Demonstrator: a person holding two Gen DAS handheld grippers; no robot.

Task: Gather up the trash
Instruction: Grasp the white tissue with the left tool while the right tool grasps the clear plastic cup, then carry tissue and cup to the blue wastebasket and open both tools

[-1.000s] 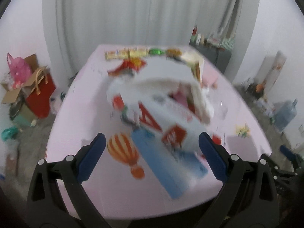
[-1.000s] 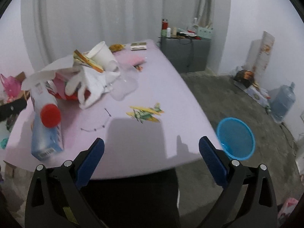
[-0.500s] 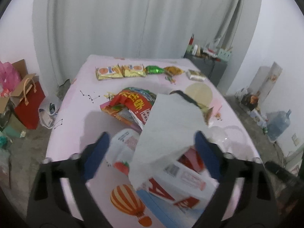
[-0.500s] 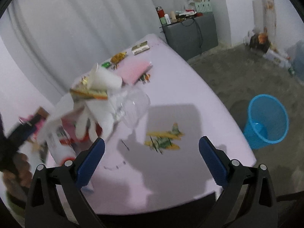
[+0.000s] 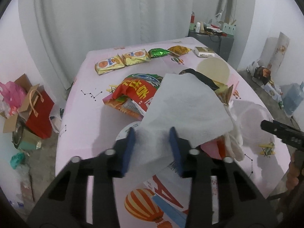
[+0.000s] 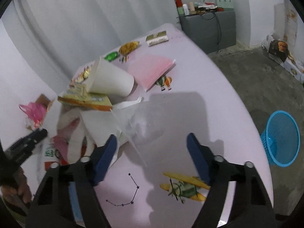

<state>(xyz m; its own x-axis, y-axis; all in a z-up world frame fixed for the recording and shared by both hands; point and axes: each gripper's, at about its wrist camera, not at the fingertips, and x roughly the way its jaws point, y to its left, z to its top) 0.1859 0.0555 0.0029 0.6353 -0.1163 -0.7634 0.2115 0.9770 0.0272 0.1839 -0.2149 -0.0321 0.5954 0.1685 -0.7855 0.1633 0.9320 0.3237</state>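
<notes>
**Both Grippers Close In on the Trash Pile**

Closer now than a second ago, both cameras have swung in over the heap, and the jaws that stood wide then have narrowed on each side.

Starting at the left: the left gripper (image 5: 153,148) has its blue pads (image 5: 130,150) on either side of the near edge of a white tissue (image 5: 188,112), and the jaws are closing. The tissue sits between them; the pads look right against it, though whether they truly pinch yet I cannot tell. That tissue drapes over the middle of the pile on the pink table (image 5: 83,117), with a red snack wrapper (image 5: 136,91) just behind it and a white bottle (image 5: 123,131) poking out beneath. Snack packets (image 5: 121,61) line the far edge, well apart from the action.

Moving right: the right gripper (image 6: 152,155) hovers over a clear plastic container (image 6: 144,127) beside the heap. Its jaws are closing too, still fairly spread. The left pad is near the clear plastic's edge; the right pad stands over bare table, touching nothing. A paper cup (image 6: 112,79) lies tipped on the pile beyond. Far right, on the floor, waits the blue bin (image 6: 281,138).

So this looks like the grasp step. Next, I'd judge, each needs a firm pinch, then a lift clear of the pile and a carry to that bin. The tissue is limp and may drag neighbours along.
</notes>
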